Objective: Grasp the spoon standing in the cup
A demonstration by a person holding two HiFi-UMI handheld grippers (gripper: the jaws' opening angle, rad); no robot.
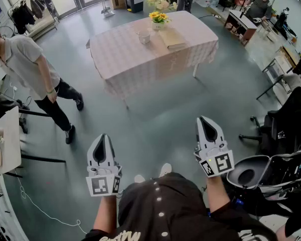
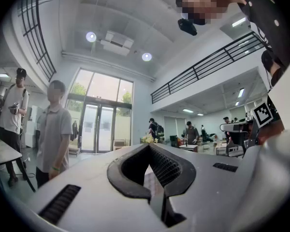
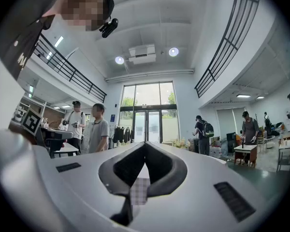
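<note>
Far from the cup [image 1: 144, 36], we are carrying left gripper [image 1: 104, 139] and right gripper [image 1: 205, 122] closed, empty; unopened fingers could topple it.

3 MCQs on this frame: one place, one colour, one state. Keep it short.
1. Where is the cup?
A. On the floor by the walking person
B. On the cloth-covered table across the room
C. Between the left gripper's jaws

2. What colour are the flowers in the pot on that table?
A. Red
B. Blue
C. Yellow

3. How do the right gripper's jaws stand?
A. Together, with nothing between them
B. Closed on the cup
C. Wide apart

Key:
1 B: in the head view the cup stands on the table, far ahead of both grippers.
2 C: the flowers at the table's far edge are yellow.
3 A: in the right gripper view the right gripper has its tips meeting, and only the distant checked cloth shows through the gap behind them.
</note>
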